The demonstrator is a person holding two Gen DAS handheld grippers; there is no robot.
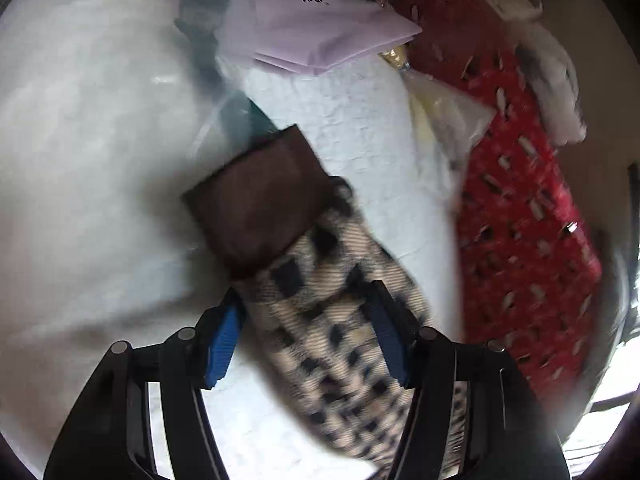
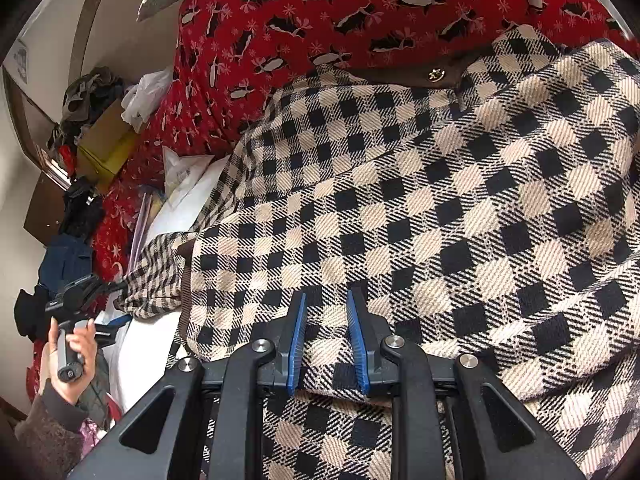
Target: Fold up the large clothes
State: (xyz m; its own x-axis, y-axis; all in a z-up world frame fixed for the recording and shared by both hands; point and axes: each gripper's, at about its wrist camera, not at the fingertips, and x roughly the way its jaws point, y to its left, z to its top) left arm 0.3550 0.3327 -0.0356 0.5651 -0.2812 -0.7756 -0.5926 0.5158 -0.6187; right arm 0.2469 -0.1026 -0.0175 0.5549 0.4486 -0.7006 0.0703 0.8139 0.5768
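Straddling the checked sleeve (image 1: 340,320) near its brown cuff (image 1: 260,204), left fingers (image 1: 224,340) spread; right fingers (image 2: 296,340) pinch the coat's (image 2: 400,200) edge.

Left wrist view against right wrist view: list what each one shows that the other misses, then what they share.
Only the left wrist view shows the sleeve's brown cuff end-on, a folded lilac garment with printed letters and the white bedding.

Only the right wrist view shows the coat's broad checked body, its gold button, a cardboard box and the hand holding the other gripper's handle.

Both show the checked coat, the red penguin-print fabric and blue-padded fingers with checked cloth between them.
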